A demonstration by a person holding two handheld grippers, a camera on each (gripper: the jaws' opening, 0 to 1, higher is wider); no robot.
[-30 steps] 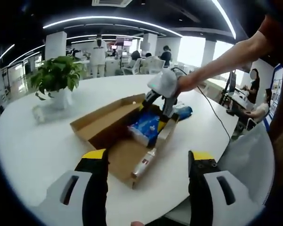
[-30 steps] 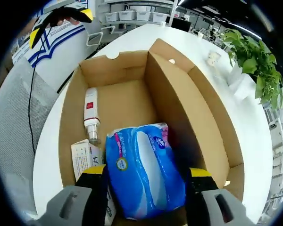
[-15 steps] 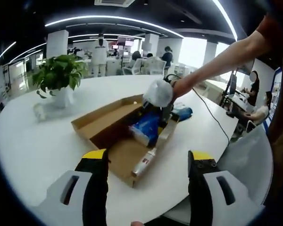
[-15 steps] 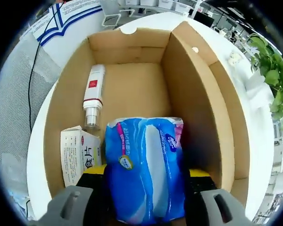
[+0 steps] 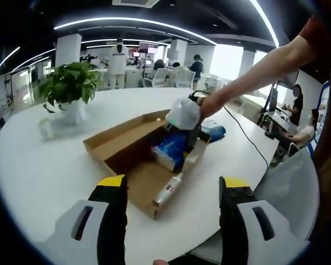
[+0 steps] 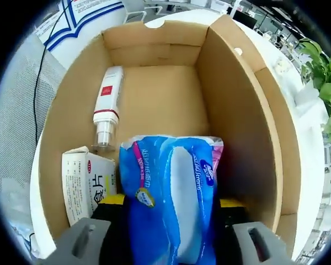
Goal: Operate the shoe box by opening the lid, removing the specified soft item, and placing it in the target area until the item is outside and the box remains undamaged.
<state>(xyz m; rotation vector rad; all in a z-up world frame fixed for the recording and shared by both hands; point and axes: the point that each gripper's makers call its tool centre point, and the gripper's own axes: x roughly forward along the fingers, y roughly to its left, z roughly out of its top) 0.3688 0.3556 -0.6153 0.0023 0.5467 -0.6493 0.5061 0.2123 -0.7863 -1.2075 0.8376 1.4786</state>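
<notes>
The right tool is clamping the blue soft pack, which is sitting inside the open shoe box at the 6 o'clock end of the right gripper view. A white tube is lying at 10 o'clock of the pack, and a small white carton is resting just beside it at 9 o'clock. The left tool is hovering with jaws apart, gripping nothing, over the white bench, with the box at 12 o'clock.
</notes>
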